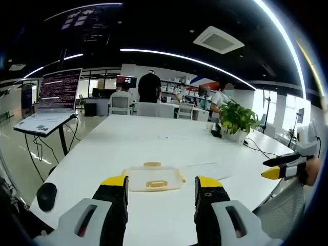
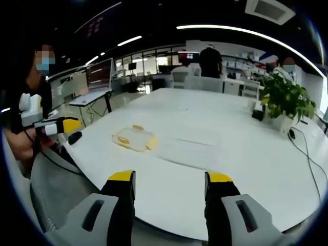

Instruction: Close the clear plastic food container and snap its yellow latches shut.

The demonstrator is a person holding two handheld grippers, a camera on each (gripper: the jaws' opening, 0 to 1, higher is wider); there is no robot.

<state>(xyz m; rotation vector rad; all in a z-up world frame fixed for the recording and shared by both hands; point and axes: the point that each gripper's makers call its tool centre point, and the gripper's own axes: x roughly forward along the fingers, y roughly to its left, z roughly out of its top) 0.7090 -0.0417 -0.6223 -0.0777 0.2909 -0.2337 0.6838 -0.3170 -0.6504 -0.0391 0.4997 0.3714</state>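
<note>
The clear plastic food container lies flat on the white table, just ahead of your left gripper, and both your grippers have their jaws apart and hold nothing. It looks light, thin and slippery, so I think it can slide when you push; steady the rim with your right gripper and press on the yellow latches, not on the soft middle of the lid

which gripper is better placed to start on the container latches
Probably the left. The left gripper points straight at the clear plastic food container with yellow latches, just beyond its open jaws. The right gripper, also open, sits farther off, with the container off to one side.
</note>
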